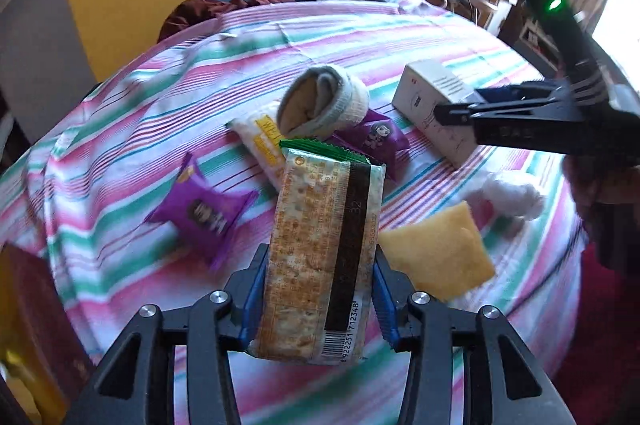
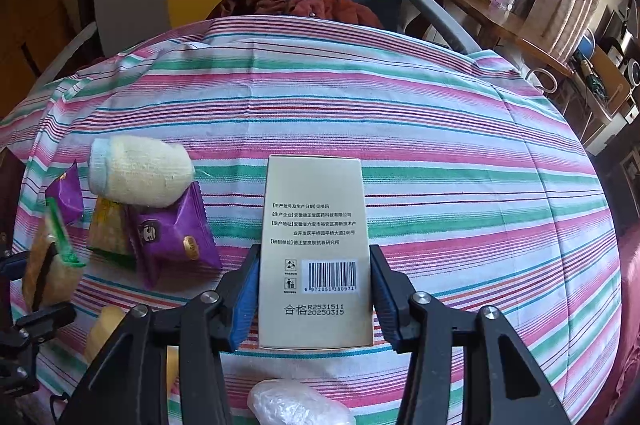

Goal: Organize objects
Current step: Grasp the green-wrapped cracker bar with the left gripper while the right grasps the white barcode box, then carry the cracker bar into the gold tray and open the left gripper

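now cracker pack (image 1: 316, 257) clamped in left tongs (image 1: 316, 301); box (image 2: 314, 253) in right tongs (image 2: 314, 297).

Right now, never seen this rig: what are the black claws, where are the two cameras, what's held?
No robot here: a person holds a two-finger gripper in each hand, and each carries a fisheye camera looking along its jaws.

Left wrist view: the left gripper has its jaws closed on a cracker packet. The right gripper shows at the right edge.

Right wrist view: the right gripper clamps a beige carton with a barcode.

On the striped tablecloth lie purple snack packets, a rolled sock, a yellow sponge and a white plastic wad.
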A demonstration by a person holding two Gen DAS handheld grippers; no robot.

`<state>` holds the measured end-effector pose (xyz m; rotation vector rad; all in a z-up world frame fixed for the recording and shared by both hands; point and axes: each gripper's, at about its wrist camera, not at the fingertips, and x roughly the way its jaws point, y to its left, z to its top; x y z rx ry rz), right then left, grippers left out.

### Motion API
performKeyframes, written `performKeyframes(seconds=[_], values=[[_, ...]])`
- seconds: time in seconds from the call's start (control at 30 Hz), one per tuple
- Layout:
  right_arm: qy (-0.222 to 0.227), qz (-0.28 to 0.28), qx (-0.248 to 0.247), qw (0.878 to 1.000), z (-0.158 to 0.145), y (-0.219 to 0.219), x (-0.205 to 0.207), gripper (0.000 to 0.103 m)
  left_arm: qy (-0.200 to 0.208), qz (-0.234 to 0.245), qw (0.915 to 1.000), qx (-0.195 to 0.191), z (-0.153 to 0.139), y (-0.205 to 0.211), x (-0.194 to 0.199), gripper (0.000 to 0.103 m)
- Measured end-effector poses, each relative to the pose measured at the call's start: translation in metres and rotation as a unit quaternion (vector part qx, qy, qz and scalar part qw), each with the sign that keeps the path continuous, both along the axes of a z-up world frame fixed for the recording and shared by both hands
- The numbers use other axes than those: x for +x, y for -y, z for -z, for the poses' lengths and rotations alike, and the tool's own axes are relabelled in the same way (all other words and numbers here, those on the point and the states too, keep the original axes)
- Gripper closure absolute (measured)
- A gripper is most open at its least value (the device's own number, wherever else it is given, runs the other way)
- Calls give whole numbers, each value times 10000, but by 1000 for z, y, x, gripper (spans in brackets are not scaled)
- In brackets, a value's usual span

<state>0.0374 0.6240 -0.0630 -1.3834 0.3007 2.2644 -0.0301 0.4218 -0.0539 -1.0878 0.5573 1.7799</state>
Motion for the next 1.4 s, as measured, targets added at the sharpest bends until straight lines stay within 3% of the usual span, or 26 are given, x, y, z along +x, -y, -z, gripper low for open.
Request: performKeyframes(seconds=[0.2, 0.4, 0.67, 0.83, 1.03, 1.1, 1.17, 1.23, 1.33, 1.4], values=[[-42, 49, 54, 10000, -1, 0, 2, 53, 208, -533, 9979, 310, -22, 57, 6, 56], [-160, 117, -63, 9998, 0, -2, 5, 53, 83, -1087, 9930, 454, -36, 116, 10, 56], [-195, 122, -38, 9997, 1, 0, 4, 53, 5, -2077, 9764, 586, -48, 204, -12, 56], [-152, 126, 79, 9998, 1, 2, 4, 53, -84, -2946, 9537, 601, -52, 268, -41, 56], [-122, 113, 147, 9998, 1, 4, 3, 53, -156, -3998, 9142, 636, -58, 353, -71, 56], [-106, 103, 177, 9997, 1, 4, 3, 53, -26, -4313, 8995, 703, -56, 377, -78, 56], [-89, 93, 215, 9997, 1, 5, 2, 53, 145, -4479, 8905, 788, -52, 389, -82, 56], [-68, 80, 270, 9996, 0, 7, 2, 53, 243, -4420, 8930, 808, -49, 386, -84, 56], [-52, 70, 323, 9994, 0, 9, 1, 53, 362, -4090, 9085, 779, -41, 359, -87, 56], [-52, 71, 321, 9994, 0, 8, 2, 53, 529, -3987, 9124, 762, -35, 343, -96, 56]])
